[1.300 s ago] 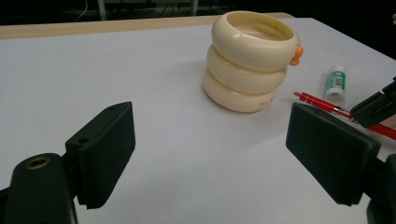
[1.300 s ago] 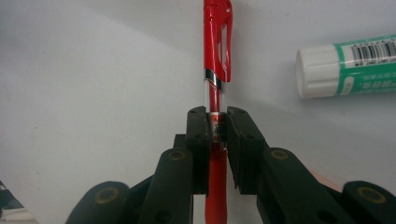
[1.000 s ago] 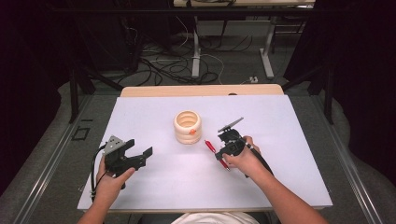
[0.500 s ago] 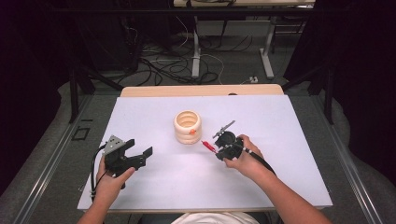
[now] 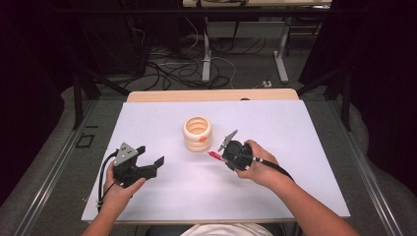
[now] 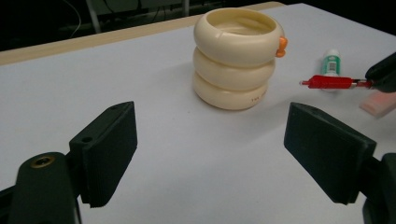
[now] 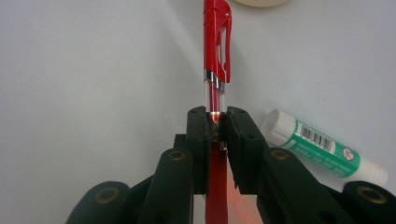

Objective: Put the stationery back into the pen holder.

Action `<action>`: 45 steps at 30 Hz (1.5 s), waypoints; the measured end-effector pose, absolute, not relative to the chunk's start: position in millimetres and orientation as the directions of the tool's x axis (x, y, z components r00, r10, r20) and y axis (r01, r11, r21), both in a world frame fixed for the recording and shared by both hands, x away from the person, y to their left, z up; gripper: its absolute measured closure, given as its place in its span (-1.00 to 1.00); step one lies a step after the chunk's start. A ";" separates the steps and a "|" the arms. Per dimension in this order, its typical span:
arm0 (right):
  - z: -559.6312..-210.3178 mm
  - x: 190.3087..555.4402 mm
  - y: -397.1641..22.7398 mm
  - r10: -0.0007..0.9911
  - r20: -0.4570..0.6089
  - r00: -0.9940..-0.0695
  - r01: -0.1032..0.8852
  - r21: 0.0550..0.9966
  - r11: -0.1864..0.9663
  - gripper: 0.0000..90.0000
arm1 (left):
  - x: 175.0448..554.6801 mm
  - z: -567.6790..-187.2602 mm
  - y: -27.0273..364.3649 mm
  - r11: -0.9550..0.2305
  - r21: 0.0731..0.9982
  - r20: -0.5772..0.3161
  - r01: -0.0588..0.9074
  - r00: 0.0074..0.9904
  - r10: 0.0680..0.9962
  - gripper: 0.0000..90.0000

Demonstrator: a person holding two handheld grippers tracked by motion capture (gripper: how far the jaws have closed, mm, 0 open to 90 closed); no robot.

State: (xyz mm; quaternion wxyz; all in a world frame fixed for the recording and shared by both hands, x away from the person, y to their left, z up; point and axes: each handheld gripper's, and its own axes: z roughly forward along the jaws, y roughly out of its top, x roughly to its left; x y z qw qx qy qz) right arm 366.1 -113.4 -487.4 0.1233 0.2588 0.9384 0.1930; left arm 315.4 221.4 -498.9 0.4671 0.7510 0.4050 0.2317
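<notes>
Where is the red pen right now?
The red pen is clamped in the right gripper, its capped end pointing at the cream ringed holder near the table's middle in the high view; a green-labelled glue stick lies beside it.

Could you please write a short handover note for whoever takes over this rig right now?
Right gripper: shut on the red pen, capped end pointing at the cream ringed holder, pen held just short of it above the table.
Left gripper: open, holding nothing, resting on the white table left of the holder.
A green-labelled glue stick lies on the table beside the pen.
Done: pen picked up.
Left, probably: lift the pen over the holder's rim and drop it in.
</notes>
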 end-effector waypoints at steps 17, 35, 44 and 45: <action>-460.0 385.7 -101.0 0.517 0.089 -0.851 0.513 0.347 0.785 0.77 | 307.8 -487.2 172.8 -0.522 0.832 0.257 0.185 0.707 0.659 -0.35; -454.4 395.6 -101.8 0.552 0.233 -0.800 0.600 0.318 0.734 0.77 | 308.4 -487.2 133.2 -0.698 0.717 0.476 -0.004 0.733 0.485 -0.16; -452.8 400.2 -106.3 0.548 0.278 -0.789 0.614 0.327 0.719 0.77 | 305.7 -490.0 117.5 -0.754 0.652 0.556 -0.083 0.728 0.401 -0.12; -453.0 400.5 -106.4 0.551 0.285 -0.784 0.620 0.332 0.711 0.77 | 305.7 -490.6 115.3 -0.761 0.642 0.566 -0.095 0.727 0.387 -0.11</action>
